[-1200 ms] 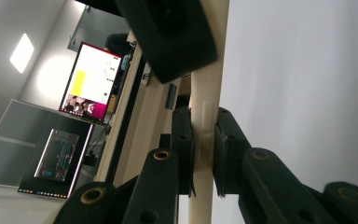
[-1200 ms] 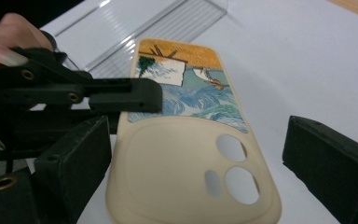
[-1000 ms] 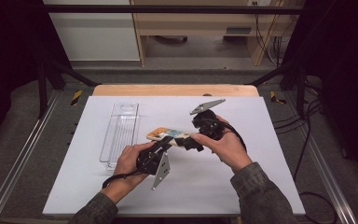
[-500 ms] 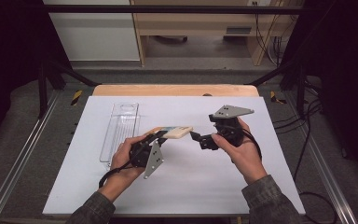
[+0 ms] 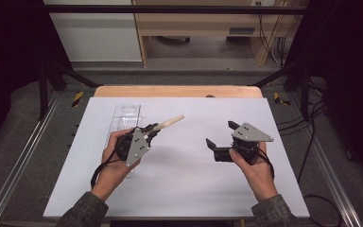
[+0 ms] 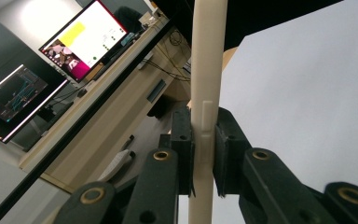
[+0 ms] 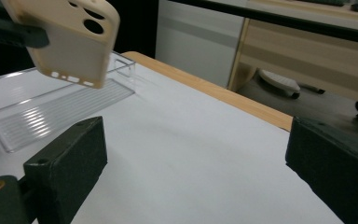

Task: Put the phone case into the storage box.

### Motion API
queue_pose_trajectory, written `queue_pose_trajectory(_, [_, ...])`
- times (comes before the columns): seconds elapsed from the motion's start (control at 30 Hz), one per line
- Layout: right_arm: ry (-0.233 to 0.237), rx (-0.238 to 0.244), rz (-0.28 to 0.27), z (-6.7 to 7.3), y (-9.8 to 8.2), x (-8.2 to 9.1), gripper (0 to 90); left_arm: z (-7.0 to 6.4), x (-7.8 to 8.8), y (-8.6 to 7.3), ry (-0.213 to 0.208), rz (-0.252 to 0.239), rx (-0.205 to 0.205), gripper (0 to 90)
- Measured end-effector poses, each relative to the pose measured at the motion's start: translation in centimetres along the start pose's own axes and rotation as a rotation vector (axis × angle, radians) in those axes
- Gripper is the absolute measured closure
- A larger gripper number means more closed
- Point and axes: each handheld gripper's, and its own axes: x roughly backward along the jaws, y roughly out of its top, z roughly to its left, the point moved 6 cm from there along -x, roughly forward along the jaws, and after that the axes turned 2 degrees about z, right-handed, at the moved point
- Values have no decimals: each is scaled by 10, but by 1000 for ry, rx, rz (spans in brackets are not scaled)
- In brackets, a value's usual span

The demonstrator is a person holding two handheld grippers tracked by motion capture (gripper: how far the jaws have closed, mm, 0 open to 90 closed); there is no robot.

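Pinching the cream phone case (image 6: 208, 70) by its thin edge, the left gripper (image 5: 147, 135) holds it clear of the white table (image 5: 189, 189), just beside the clear plastic tray (image 5: 123, 118). The right gripper (image 5: 220, 144) hangs well apart, jaws spread and empty. If the case goes into the tray, I would level it first, lower it flat over the ribbed floor, and release only once it rests there.
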Motion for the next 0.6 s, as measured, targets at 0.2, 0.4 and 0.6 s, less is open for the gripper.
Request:
queue_pose_trajectory(0.2, [-62, 16, -2, -7, -20, 8, 71, 16, 10, -4, 27, 13, 10, 800])
queue_pose_trajectory(0.4, [-91, 14, 12, -12, -43, 17, 93, 33, 25, -9, 53, 23, 45, 800])
queue_pose_trajectory(0.6, [-106, -29, 6, -16, -58, 25, 66, 48, 42, -19, 89, 29, 97, 800])
